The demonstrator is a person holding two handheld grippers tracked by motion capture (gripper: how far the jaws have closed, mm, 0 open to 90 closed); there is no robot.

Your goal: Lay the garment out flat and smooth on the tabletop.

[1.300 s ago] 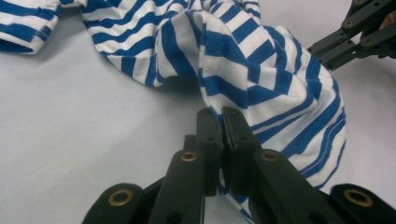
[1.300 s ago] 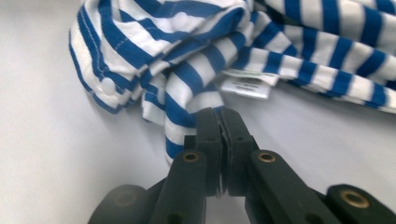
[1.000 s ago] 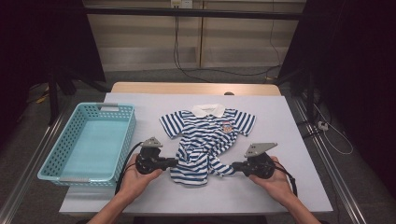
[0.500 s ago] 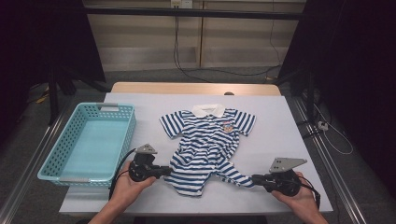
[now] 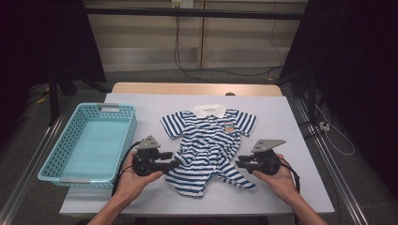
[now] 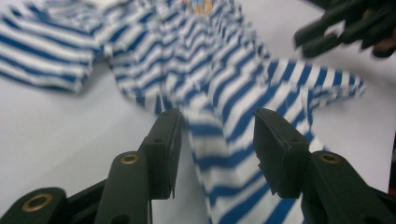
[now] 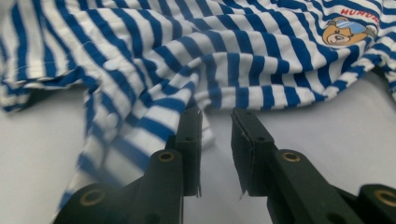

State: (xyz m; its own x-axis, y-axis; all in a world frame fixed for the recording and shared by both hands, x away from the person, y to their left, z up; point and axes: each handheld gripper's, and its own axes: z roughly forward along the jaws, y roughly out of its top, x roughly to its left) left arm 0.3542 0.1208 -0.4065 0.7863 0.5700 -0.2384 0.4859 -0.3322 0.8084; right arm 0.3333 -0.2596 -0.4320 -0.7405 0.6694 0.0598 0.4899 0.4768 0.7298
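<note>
A blue-and-white striped polo shirt (image 5: pixel 211 140) with a white collar lies face up mid-table, its lower half still rumpled. My left gripper (image 5: pixel 174 164) sits at the hem's left edge. Its jaws have just been opening and stand apart (image 6: pixel 217 116), with striped cloth (image 6: pixel 224 70) lying loose between and beyond them. My right gripper (image 5: pixel 238 164) is at the hem's right side. Its jaws (image 7: pixel 217 112) have just been opening too, leaving a narrow gap with only table between them; the shirt (image 7: pixel 210 56) touches the left jaw's tip. A bear badge (image 7: pixel 345 30) marks the chest.
A light blue plastic basket (image 5: pixel 51 166) stands on the table's left side, close to my left hand. The white table (image 5: pixel 291 122) has bare room right of the shirt and along the front edge. Dark curtains and cables lie beyond the far edge.
Both grippers held the folded-up hem, drew it toward the person and spread it, then let go. The right hand swung out to the lower right and came back to the shirt's edge.
</note>
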